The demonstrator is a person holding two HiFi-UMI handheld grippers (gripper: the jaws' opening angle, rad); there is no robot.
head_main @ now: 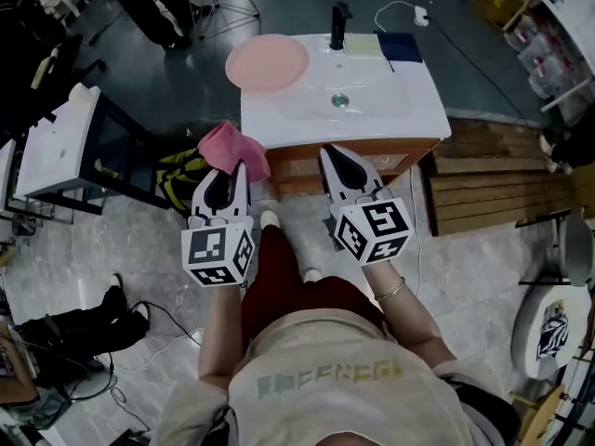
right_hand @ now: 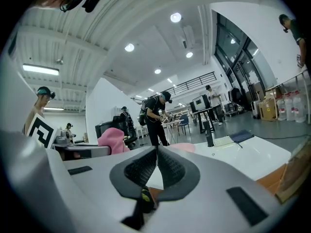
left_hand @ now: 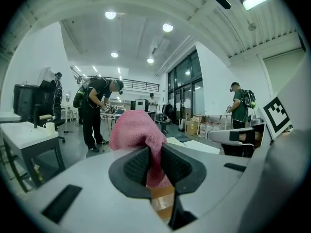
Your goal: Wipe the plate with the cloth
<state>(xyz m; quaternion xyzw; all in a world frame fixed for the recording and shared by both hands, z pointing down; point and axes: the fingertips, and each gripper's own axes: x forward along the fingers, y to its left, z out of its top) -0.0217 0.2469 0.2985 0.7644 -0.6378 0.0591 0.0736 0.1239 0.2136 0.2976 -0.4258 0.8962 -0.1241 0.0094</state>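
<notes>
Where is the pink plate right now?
In the head view, the plate sits on the sink top's far left corner, left of the black tap, its edge hanging over. It lies ahead of the left gripper and its cloth.

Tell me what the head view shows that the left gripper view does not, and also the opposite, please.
Only the head view shows the pink plate on the white sink counter, the black faucet and the drain. Only the left gripper view shows the ceiling lights, the tall windows and the ribbed pads pressing the fabric. Both show the left hand-held gripper shut on the pink cloth, with the right hand-held gripper beside it.
</notes>
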